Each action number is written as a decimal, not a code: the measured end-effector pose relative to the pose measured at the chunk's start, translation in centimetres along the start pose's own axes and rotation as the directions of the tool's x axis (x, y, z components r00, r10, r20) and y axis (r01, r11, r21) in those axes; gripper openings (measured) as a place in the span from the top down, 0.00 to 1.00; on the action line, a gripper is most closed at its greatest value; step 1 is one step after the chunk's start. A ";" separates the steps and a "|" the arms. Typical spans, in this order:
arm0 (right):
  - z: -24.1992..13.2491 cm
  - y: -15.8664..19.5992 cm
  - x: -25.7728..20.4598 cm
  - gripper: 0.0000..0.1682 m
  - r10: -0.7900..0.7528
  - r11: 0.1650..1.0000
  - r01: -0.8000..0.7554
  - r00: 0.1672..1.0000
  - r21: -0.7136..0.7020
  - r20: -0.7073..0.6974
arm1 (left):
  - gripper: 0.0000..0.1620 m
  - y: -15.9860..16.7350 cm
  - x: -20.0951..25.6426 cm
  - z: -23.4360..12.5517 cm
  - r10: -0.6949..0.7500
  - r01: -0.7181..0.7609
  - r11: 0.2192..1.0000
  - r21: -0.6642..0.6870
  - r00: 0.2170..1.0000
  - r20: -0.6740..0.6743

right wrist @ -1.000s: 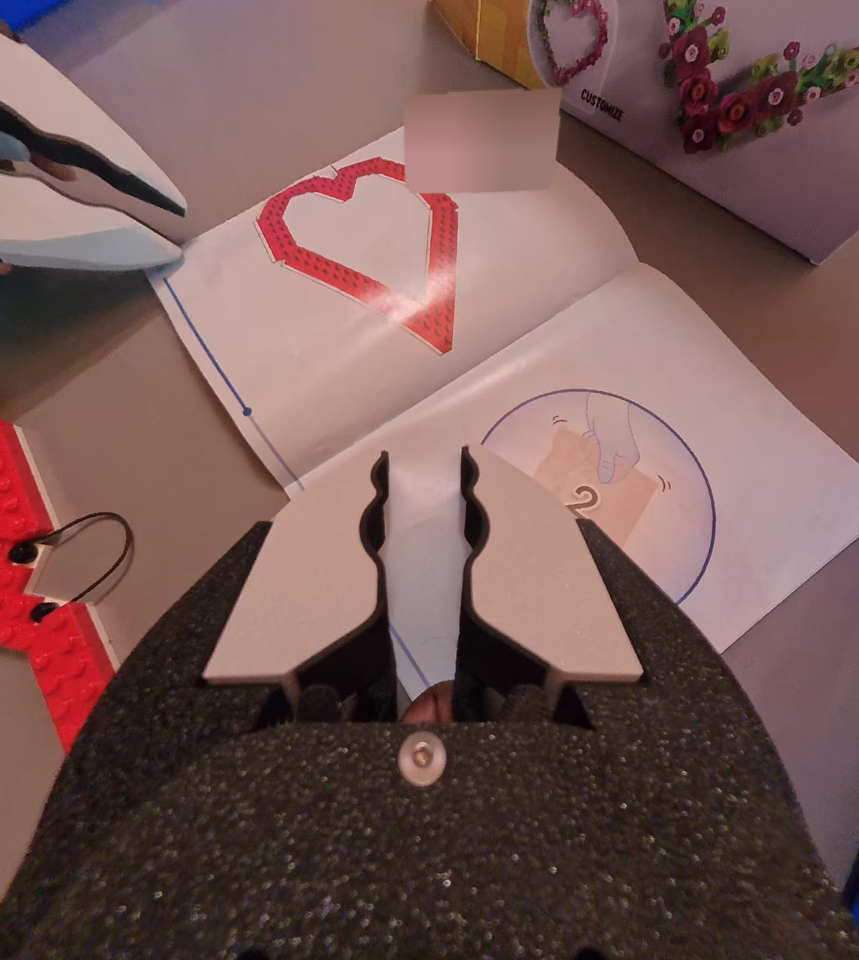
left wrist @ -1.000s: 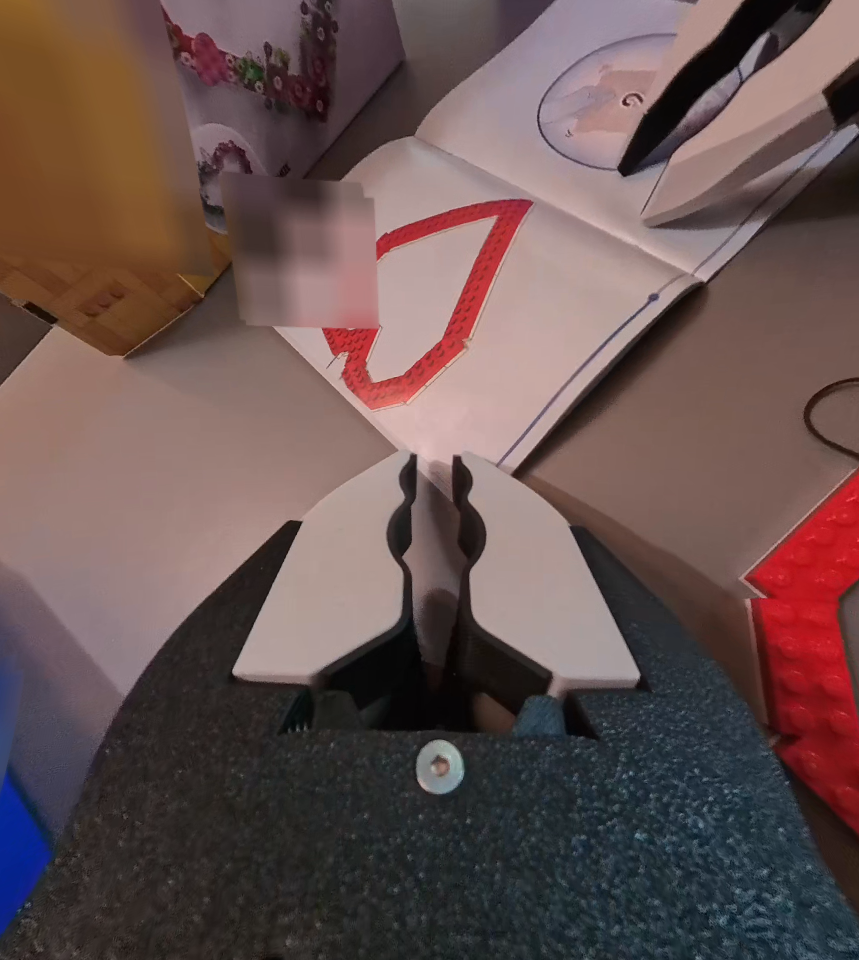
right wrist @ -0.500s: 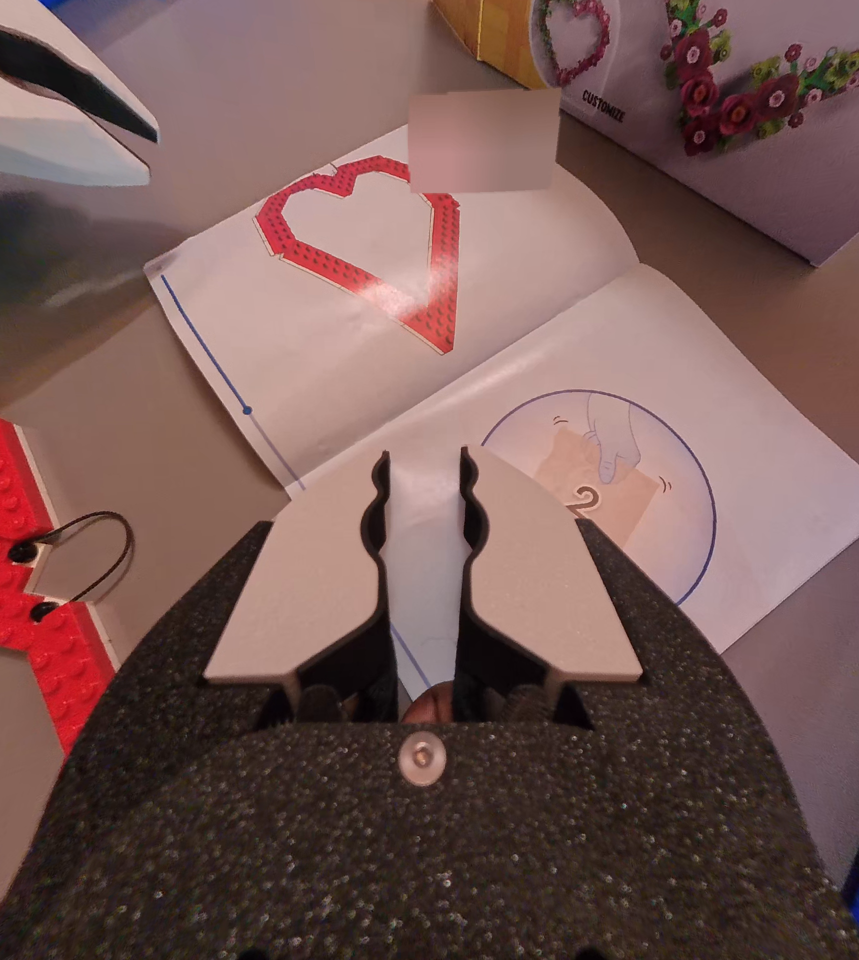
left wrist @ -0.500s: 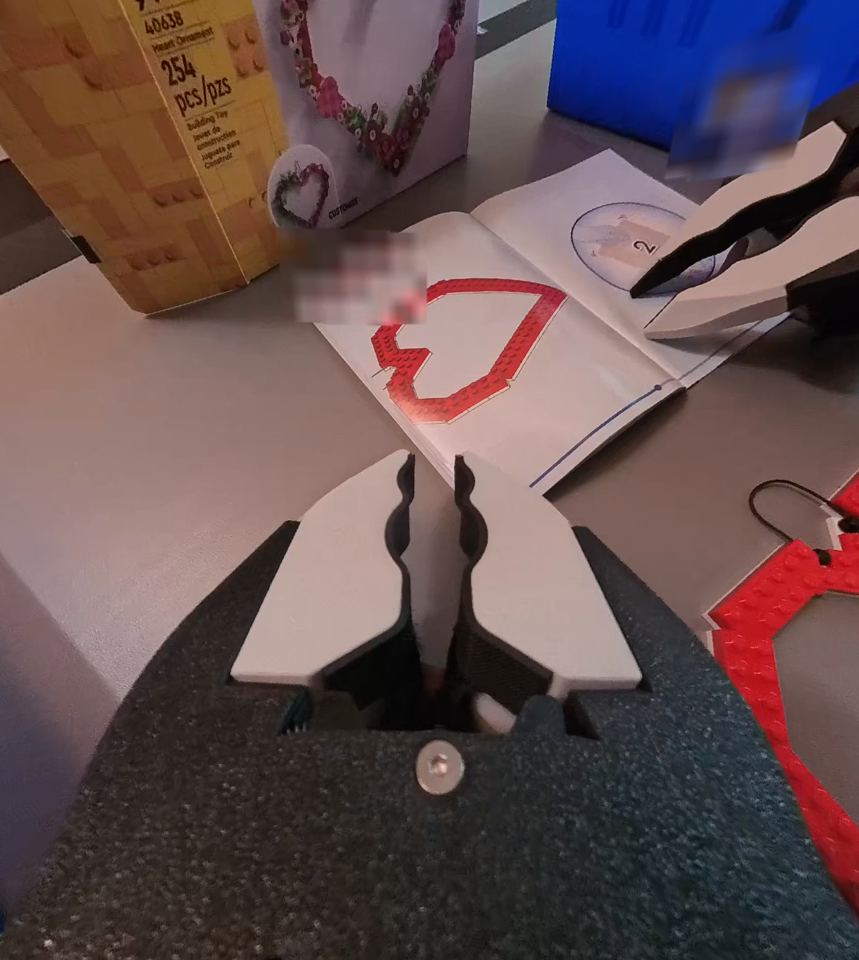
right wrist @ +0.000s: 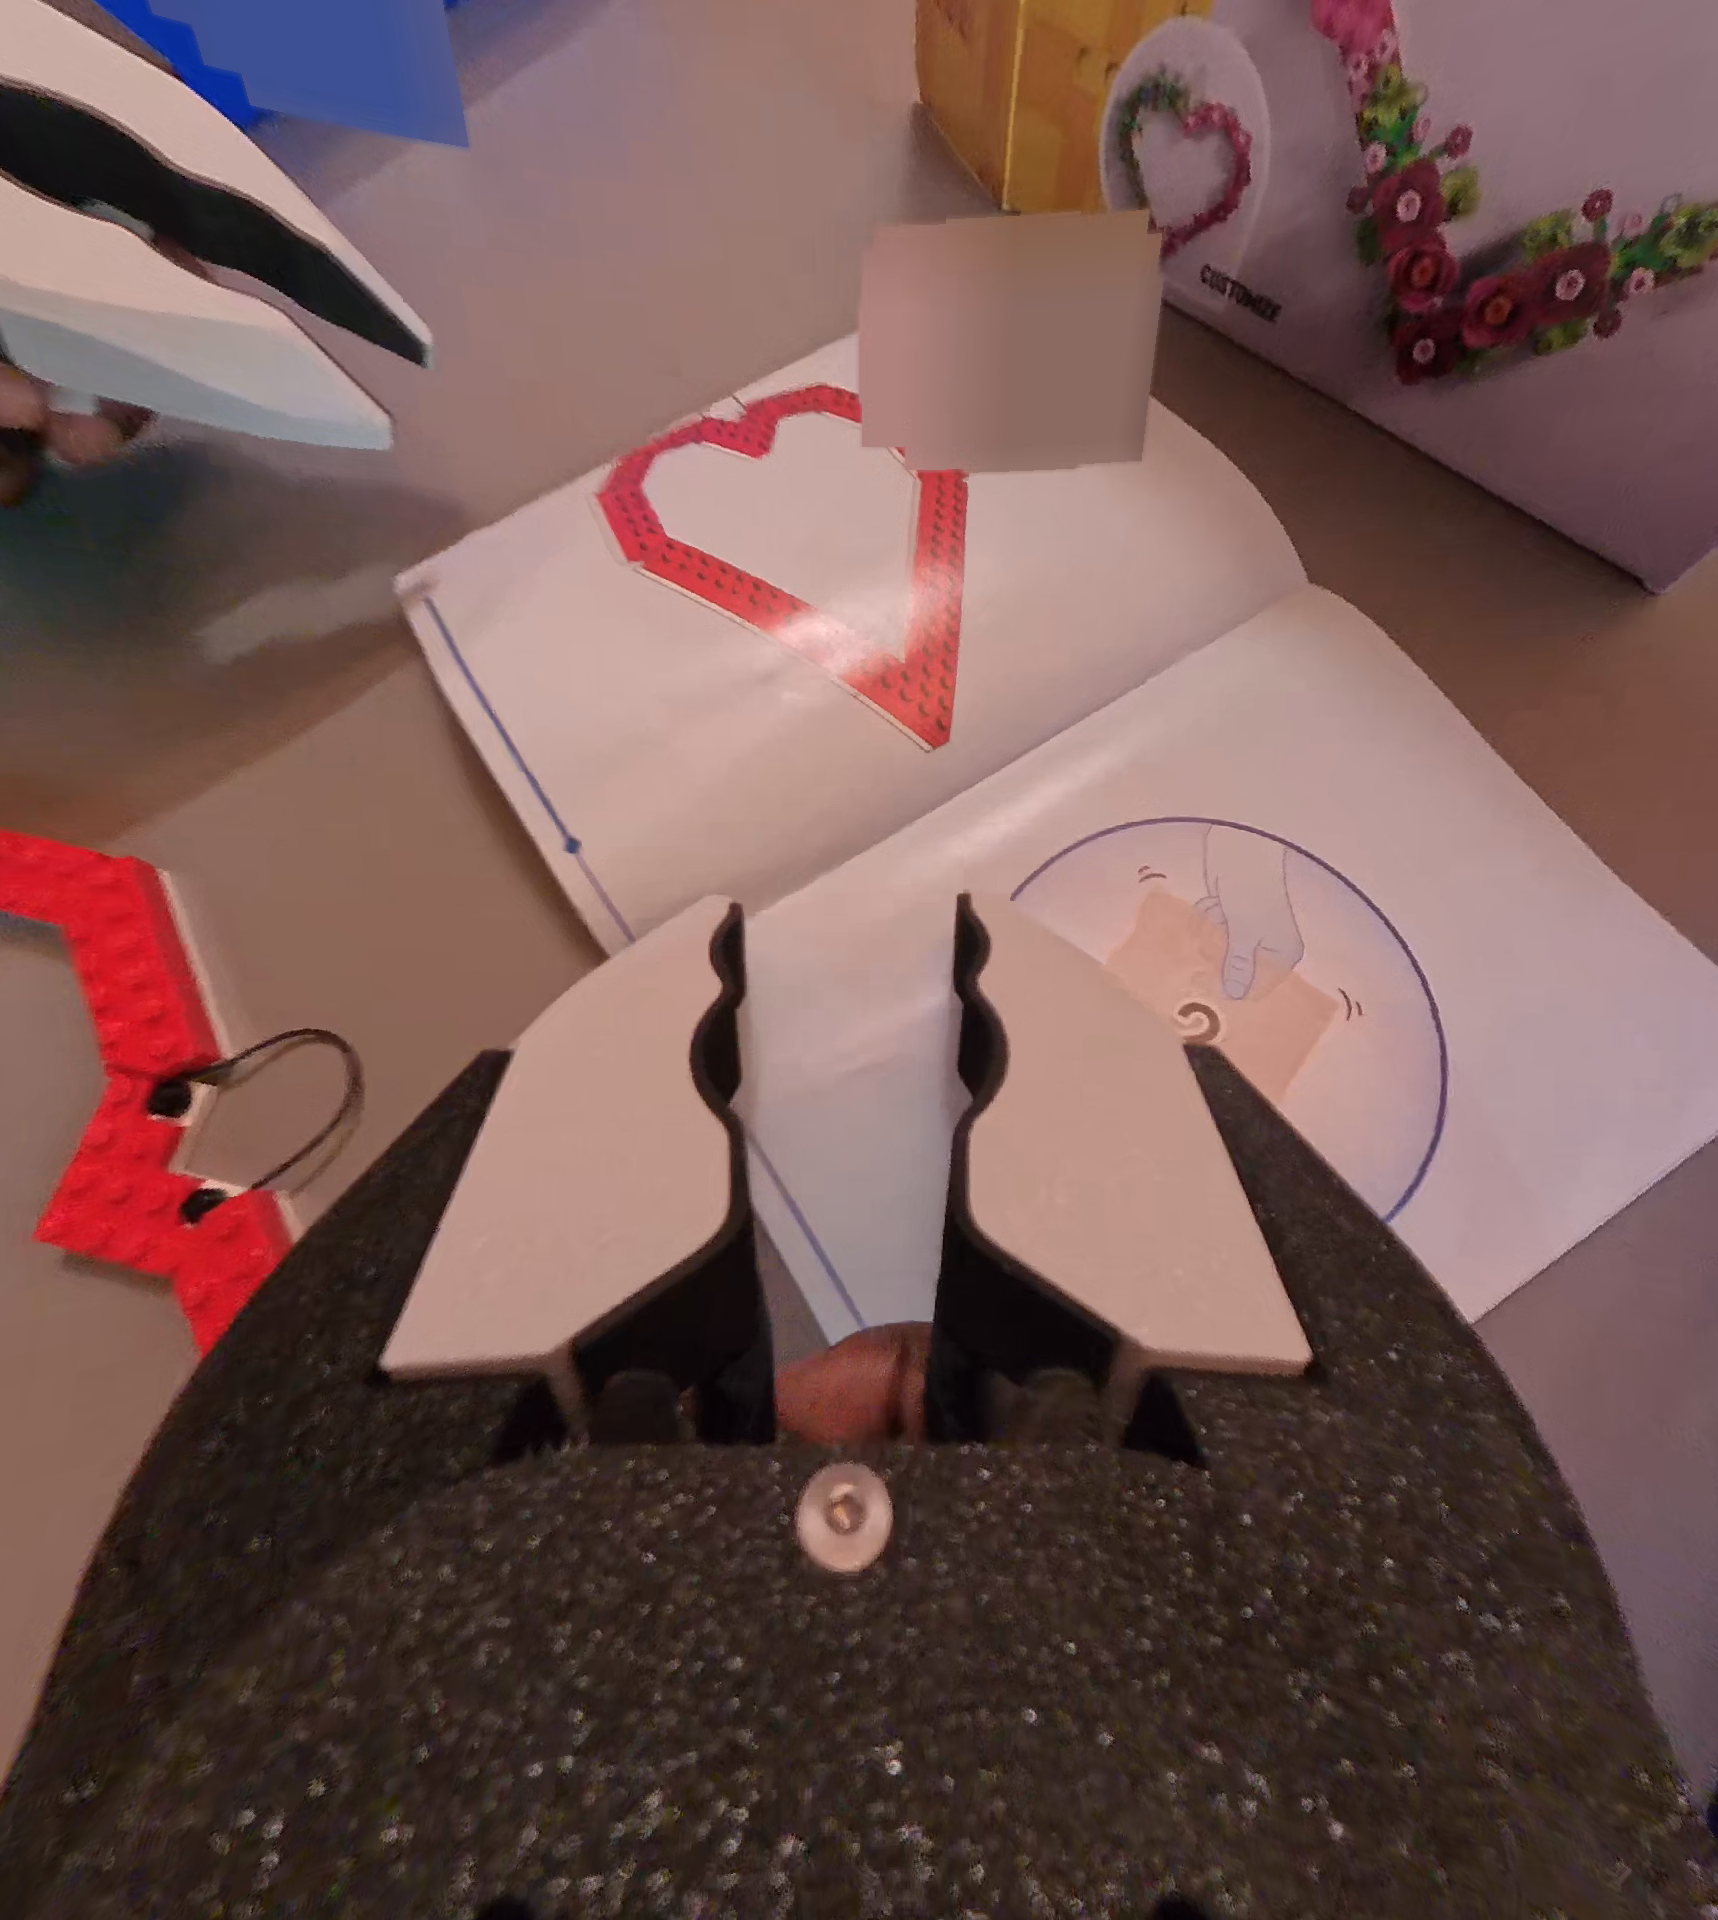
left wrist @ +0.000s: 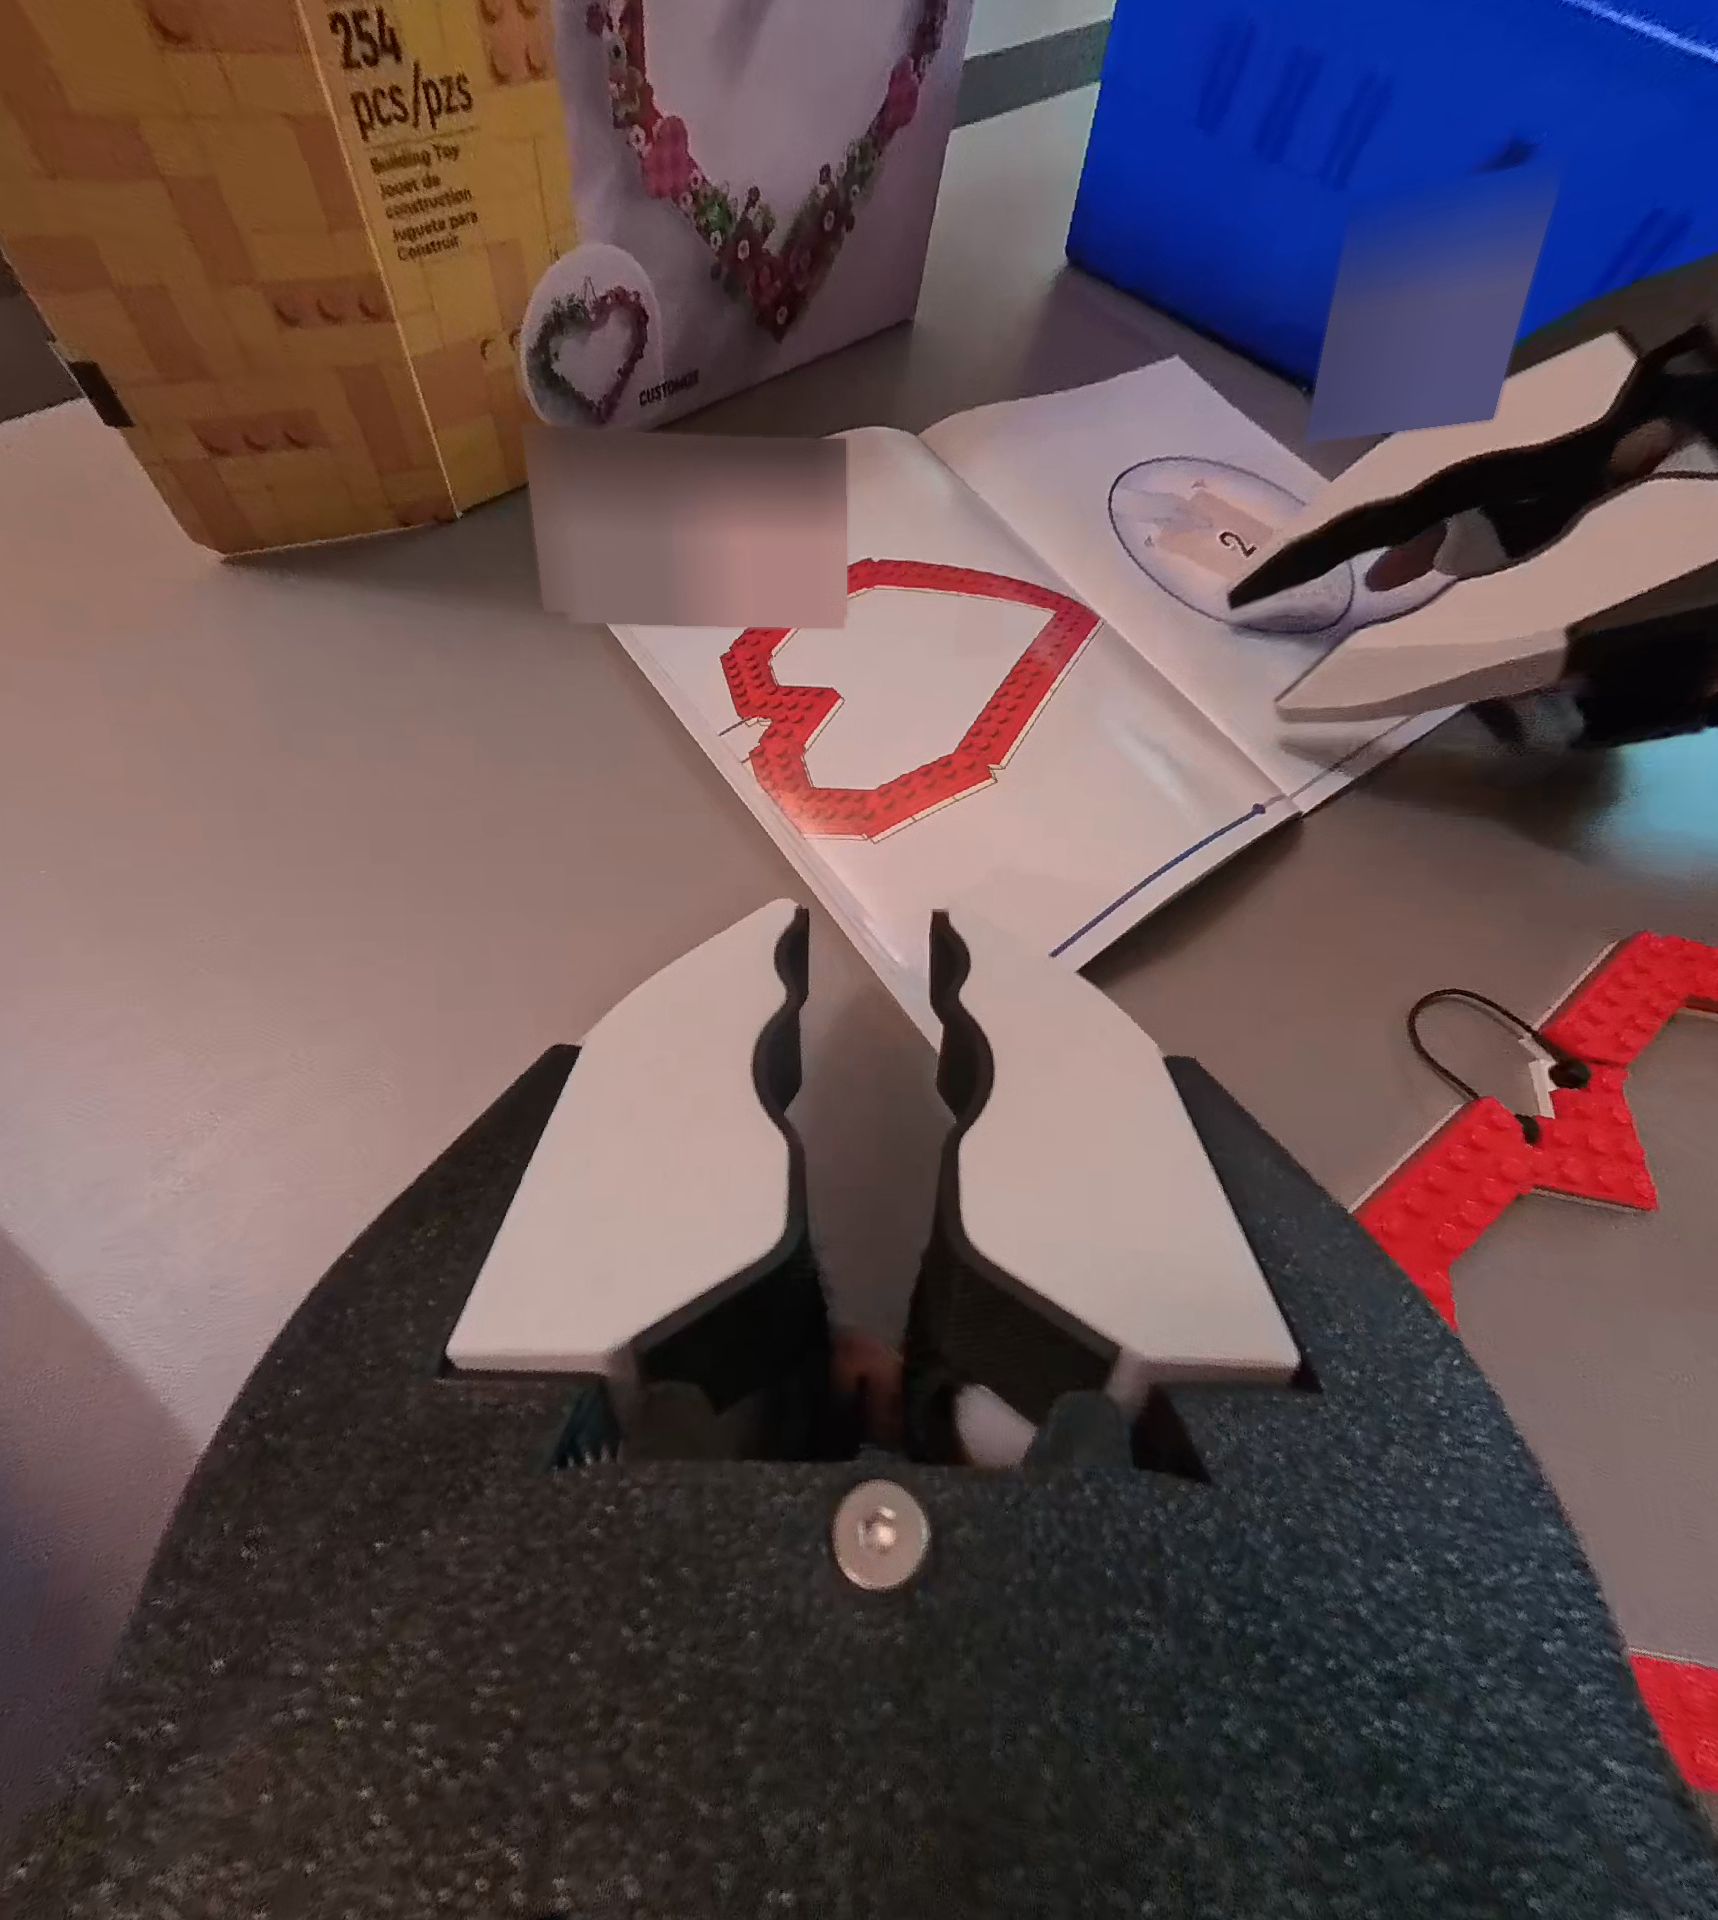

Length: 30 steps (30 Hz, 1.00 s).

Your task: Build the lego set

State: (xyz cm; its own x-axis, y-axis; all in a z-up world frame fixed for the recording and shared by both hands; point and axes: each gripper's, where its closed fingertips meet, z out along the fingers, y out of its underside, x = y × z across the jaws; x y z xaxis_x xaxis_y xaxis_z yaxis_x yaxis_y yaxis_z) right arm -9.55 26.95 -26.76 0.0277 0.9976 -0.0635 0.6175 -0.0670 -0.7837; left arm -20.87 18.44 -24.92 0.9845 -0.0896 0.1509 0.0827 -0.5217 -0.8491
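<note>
Grey tabletop (left wrist: 263, 831), with the box (left wrist: 398, 239) standing at the back and the open booklet (right wrist: 1094, 748) lying flat. My red heart frame (left wrist: 1520, 1153) with its black cord (right wrist: 309, 1101) lies beside the booklet, and it looks built like the printed heart, so I judge the first stage done; no flowers are on it yet. Both my left fingers (left wrist: 865, 920) and right fingers (right wrist: 844, 909) stand narrowly parted, holding nothing. No loose bricks show; much of the frame is cut off.
</note>
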 end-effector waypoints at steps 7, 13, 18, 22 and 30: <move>-1.3 -1.3 -1.6 0.77 -0.072 0.995 0.067 0.995 0.070 0.075 | 0.86 -1.0 0.3 -0.6 0.022 -0.021 0.998 0.066 1.000 -0.014; -1.2 -1.1 -2.4 0.77 -0.128 0.991 0.123 0.987 0.059 0.100 | 0.85 -1.0 0.1 -0.6 0.002 -0.001 0.998 0.061 1.000 -0.016; -1.1 -1.4 -2.9 0.78 -0.140 0.988 0.131 0.984 0.083 0.110 | 0.85 -0.8 0.5 -0.3 0.022 -0.021 0.999 0.050 1.000 -0.016; -1.2 -1.7 -2.9 0.78 -0.118 0.989 0.105 0.985 0.106 0.124 | 0.85 -0.9 0.5 -0.3 0.035 -0.034 0.998 0.051 0.999 -0.007; -1.5 -2.1 -2.4 0.79 -0.070 0.990 0.051 0.988 0.133 0.138 | 0.85 -1.3 0.6 -0.6 0.030 -0.029 0.997 0.073 1.000 -0.008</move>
State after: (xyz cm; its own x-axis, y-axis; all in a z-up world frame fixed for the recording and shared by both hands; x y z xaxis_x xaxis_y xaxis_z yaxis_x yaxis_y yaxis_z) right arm -9.68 24.70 -24.04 -0.1239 0.9879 -0.0933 0.5077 -0.0177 -0.8614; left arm -20.47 18.55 -23.44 0.9852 -0.1120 0.1296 0.0650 -0.4557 -0.8877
